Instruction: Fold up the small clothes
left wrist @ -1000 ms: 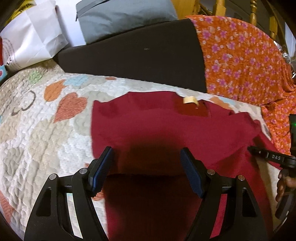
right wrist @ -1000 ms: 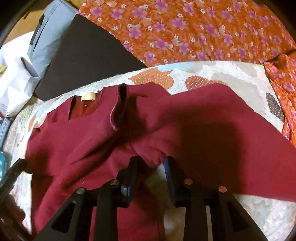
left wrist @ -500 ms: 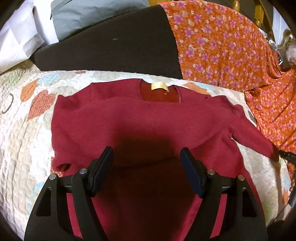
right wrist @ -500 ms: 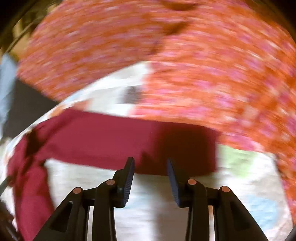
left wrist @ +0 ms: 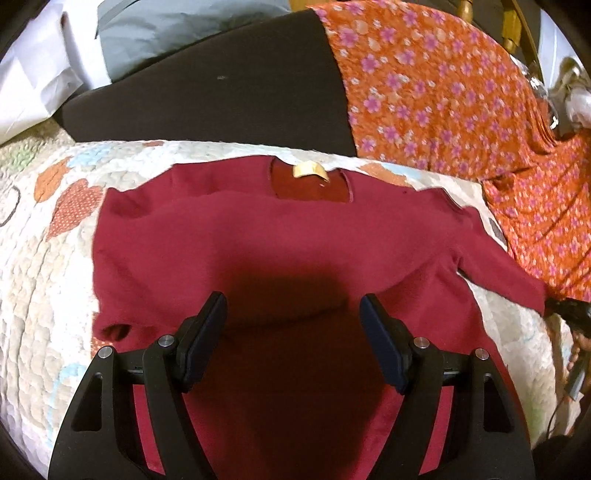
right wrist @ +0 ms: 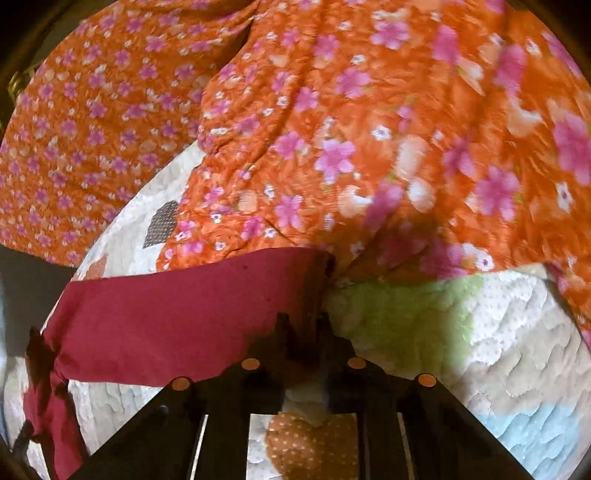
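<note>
A dark red long-sleeved top (left wrist: 280, 251) lies flat on a quilted bedspread (left wrist: 40, 280), neck with a tan label (left wrist: 308, 170) at the far side. My left gripper (left wrist: 293, 328) is open and empty just above the top's middle. The top's right sleeve (right wrist: 177, 314) stretches out sideways. My right gripper (right wrist: 303, 325) is shut on the sleeve's cuff end, down at the quilt. In the left wrist view the right gripper (left wrist: 570, 310) shows at the sleeve tip.
An orange flowered cloth (right wrist: 369, 129) lies right behind the sleeve end and along the right side (left wrist: 461, 99). A dark cushion (left wrist: 221, 92), a grey pillow (left wrist: 177, 29) and a white bag (left wrist: 33, 85) lie beyond the top.
My right gripper let go of the bunched cloth, moved out along the sleeve and shut on its cuff. The sleeve now lies stretched out. The left gripper shifted slightly and stayed open.
</note>
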Available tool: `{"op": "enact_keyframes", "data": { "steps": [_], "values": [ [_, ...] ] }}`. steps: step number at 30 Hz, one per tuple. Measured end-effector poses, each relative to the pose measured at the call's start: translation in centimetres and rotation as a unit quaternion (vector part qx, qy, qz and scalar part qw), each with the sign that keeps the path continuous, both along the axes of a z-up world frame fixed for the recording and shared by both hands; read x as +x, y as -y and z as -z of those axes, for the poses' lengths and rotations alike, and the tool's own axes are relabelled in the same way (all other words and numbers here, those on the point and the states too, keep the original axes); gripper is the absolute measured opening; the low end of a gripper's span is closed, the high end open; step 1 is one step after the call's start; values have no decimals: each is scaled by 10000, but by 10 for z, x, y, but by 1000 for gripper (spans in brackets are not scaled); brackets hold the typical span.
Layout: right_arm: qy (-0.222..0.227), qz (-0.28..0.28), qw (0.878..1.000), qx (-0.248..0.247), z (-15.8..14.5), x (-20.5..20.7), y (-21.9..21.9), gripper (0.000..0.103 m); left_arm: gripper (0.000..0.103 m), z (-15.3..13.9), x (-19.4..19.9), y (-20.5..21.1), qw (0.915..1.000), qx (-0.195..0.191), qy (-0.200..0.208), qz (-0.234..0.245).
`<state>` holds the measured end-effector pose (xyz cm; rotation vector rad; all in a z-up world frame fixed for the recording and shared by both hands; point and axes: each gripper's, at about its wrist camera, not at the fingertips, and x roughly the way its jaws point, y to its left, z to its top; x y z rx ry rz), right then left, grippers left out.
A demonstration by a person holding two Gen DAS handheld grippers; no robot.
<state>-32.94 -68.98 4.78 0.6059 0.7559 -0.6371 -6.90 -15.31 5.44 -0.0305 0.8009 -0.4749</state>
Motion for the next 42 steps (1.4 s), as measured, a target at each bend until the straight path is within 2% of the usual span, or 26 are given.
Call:
{"op": "enact_keyframes", "data": {
  "steps": [2,5,9,12,18,20,23,27,31,37,42],
  "values": [
    [72,-156,9994,-286,-20,0,-10,10,75,-2,3,-6,9999,-76,-4,-77],
    [427,-361,9961,-690,-69,-1,-25,10,75,-8,8,-13,9994,-289,0,-179],
    [862,-569,9854,-1353,-143,12,-45,10,75,-15,11,-13,9989,-456,-7,-54],
    [1108,-465,9766,-1785,-192,24,-53,10,75,-17,11,-12,9991,-427,42,-50],
    [1459,-336,9666,-2081,-254,40,-62,10,74,-18,18,-14,9991,-408,22,-101],
    [1585,-571,9639,-2061,-267,51,-77,10,75,-19,21,-16,9992,-372,46,-133],
    [1711,-1418,9571,-1860,-278,84,-120,10,75,-25,26,-27,9986,-466,80,-238],
    [1670,-2490,9368,-1805,-271,136,-194,10,75,-32,34,-53,9962,-703,92,-505],
    [1526,-3487,9118,-1540,-238,191,-273,10,75,-31,44,-78,9931,-936,-10,-702],
    [1117,-4623,8747,-937,-159,256,-387,10,74,-21,62,-125,9795,-1584,-348,-1194],
    [761,-5062,8585,-289,-77,290,-456,10,74,-8,73,-155,9648,-2037,-677,-1519]
  ]
}}
